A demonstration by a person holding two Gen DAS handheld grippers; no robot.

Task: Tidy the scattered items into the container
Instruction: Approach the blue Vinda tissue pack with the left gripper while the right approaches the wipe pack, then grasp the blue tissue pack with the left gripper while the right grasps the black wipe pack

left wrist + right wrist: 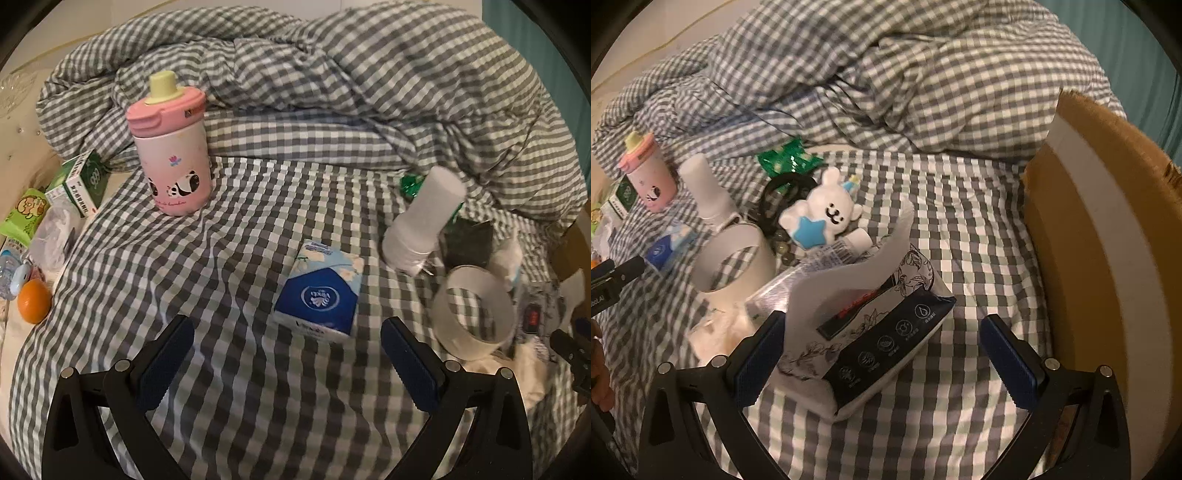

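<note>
In the left wrist view my left gripper (286, 338) is open just short of a blue tissue pack (319, 290) lying on the checked sheet. A pink panda bottle (171, 151) stands upright further back on the left. A tape roll (474, 317) and a white tube (423, 218) lie to the right. In the right wrist view my right gripper (882, 338) is open around a black-and-white tissue pack (871, 336) with a sheet sticking up. A white bear toy (822, 212) lies behind it. The cardboard box (1108, 236) stands at the right.
A bunched checked duvet (369, 81) fills the back of the bed. At the left edge lie a green-white box (83, 182), a green carton (24, 216) and an orange (34, 305). A green wrapper (786, 158) and black hair ties (783, 192) lie near the bear.
</note>
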